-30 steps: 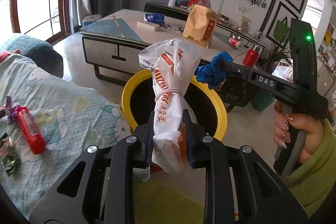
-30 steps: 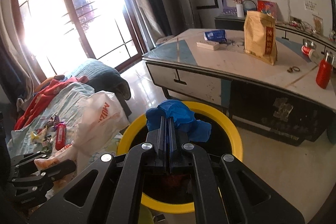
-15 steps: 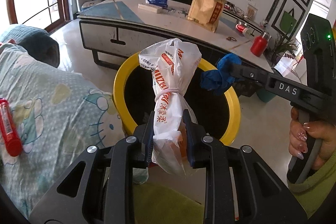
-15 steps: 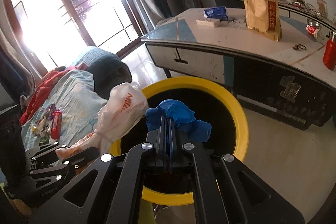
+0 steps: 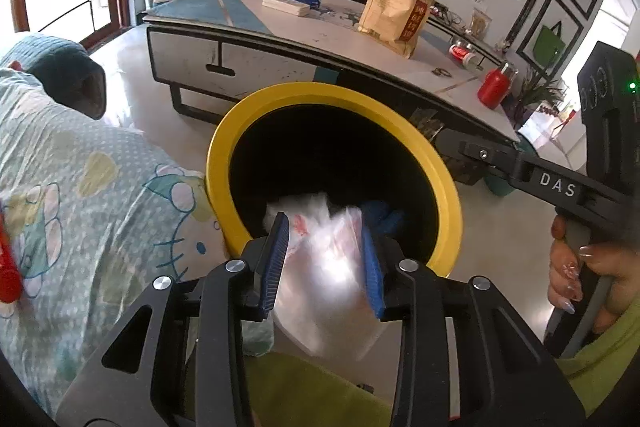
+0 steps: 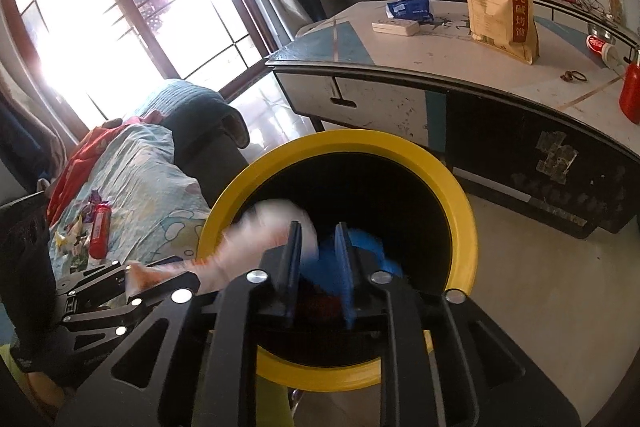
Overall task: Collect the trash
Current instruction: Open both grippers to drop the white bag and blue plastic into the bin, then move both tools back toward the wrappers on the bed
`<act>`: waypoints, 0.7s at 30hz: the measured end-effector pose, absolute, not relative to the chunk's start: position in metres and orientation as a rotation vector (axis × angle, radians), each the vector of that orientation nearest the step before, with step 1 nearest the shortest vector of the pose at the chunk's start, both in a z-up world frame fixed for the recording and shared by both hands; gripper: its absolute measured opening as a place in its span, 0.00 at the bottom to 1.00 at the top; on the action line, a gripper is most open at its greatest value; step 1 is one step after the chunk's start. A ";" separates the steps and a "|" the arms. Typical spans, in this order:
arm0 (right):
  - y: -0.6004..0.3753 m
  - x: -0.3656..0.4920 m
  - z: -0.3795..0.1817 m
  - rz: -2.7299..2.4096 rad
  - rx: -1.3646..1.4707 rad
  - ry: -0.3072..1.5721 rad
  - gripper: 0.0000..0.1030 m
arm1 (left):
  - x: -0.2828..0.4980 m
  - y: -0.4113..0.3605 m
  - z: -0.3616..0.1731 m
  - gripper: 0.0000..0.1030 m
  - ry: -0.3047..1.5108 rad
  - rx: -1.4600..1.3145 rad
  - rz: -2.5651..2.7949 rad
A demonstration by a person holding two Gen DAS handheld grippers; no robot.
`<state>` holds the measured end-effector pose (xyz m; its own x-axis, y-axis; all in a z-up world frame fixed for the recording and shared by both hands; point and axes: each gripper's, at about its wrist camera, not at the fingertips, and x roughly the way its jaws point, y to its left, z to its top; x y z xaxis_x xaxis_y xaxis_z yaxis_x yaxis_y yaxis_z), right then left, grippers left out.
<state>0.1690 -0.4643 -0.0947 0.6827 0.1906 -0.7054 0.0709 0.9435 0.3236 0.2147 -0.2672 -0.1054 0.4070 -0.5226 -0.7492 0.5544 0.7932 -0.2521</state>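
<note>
A yellow-rimmed black bin point(image 5: 224, 155) stands right below both grippers. My left gripper point(image 5: 322, 227) hangs over its near edge with its jaws opening. A white plastic bag point(image 5: 320, 267), blurred, slips down between the blue pads into the bin. My right gripper point(image 6: 318, 231) is over the bin point(image 6: 464, 211) too, its jaws opening. A blue crumpled wad point(image 6: 368, 247), also blurred, drops from between them. In the right wrist view the white bag point(image 6: 272, 223) streaks across the bin's left rim. A hand point(image 5: 580, 275) holds the right gripper's handle.
A low table point(image 5: 248, 27) stands behind the bin with a brown paper bag point(image 5: 396, 11), a blue packet and a red bottle point(image 5: 494, 89). At the left lies a patterned bedcover point(image 6: 160, 187) with a red tube point(image 6: 100, 235) and wrappers.
Both grippers sank toward the bin and their jaws parted. The white bag and the blue wad, gripped upright before, now fall blurred into the bin.
</note>
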 end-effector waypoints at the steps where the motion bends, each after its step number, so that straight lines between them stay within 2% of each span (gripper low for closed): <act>1: -0.465 0.169 -0.094 0.067 0.342 0.819 0.24 | 0.214 -0.267 -0.104 0.31 0.923 0.038 -0.680; 3: -0.466 0.168 -0.093 0.059 0.342 0.814 0.27 | 0.212 -0.265 -0.100 0.42 0.910 0.027 -0.680; 5: -0.467 0.167 -0.090 0.056 0.340 0.805 0.31 | 0.210 -0.260 -0.095 0.45 0.895 0.012 -0.673; 7: -0.467 0.165 -0.087 0.045 0.336 0.794 0.38 | 0.208 -0.253 -0.089 0.51 0.881 -0.003 -0.666; 9: -0.466 0.164 -0.084 0.040 0.340 0.779 0.48 | 0.208 -0.246 -0.085 0.67 0.862 -0.024 -0.654; 13: -0.462 0.161 -0.075 0.036 0.330 0.758 0.54 | 0.206 -0.239 -0.076 0.75 0.833 -0.051 -0.641; 15: -0.461 0.159 -0.071 0.031 0.325 0.746 0.59 | 0.205 -0.236 -0.072 0.90 0.816 -0.060 -0.641; 21: -0.451 0.154 -0.056 0.031 0.301 0.706 0.64 | 0.196 -0.221 -0.059 0.90 0.769 -0.074 -0.609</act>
<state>0.1544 -0.4514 -0.0559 0.7621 0.1295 -0.6344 0.0726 0.9565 0.2825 0.1960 -0.2209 -0.0595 0.5564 -0.5417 -0.6301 0.4890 0.8265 -0.2788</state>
